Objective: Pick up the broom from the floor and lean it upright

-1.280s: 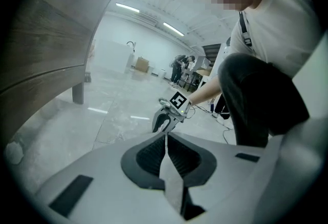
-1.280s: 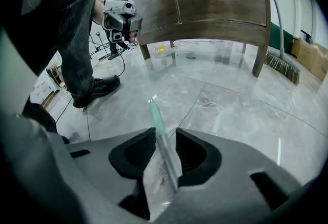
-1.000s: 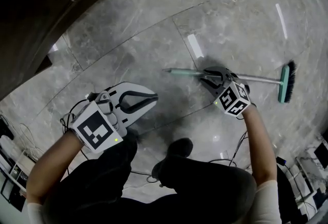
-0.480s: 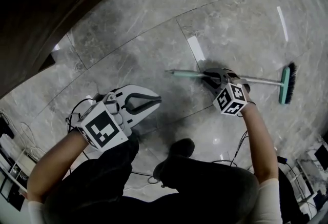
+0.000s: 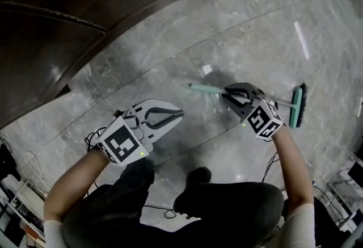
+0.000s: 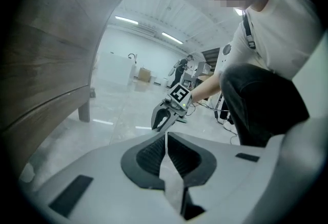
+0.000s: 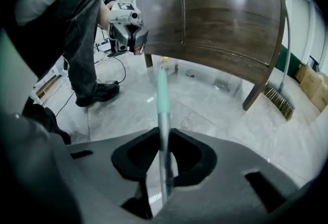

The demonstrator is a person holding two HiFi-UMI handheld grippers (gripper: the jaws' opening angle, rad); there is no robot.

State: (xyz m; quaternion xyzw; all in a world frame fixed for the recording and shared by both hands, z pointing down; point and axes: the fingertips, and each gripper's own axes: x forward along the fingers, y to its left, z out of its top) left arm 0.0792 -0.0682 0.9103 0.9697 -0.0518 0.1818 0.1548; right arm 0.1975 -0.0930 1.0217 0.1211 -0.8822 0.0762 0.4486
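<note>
The broom (image 5: 205,90) is a thin metal tube with a teal sleeve and a small brush head. It's probably light and stiff, head-heavy, and the shaft looks smooth enough to twist in the pads. The best hold looks like the bare shaft, closer to the head than the present grip. Its long axis runs near level above the marble floor (image 5: 170,54), teal tip toward the wooden cabinet (image 5: 85,20), head at the end away from it. The right gripper (image 5: 231,95) pinches the bare shaft just past the sleeve — its jaws have just been closing onto it. The left gripper (image 5: 177,112), also out from the cabinet and apart from the broom, is empty — fingers pressed together.
</note>
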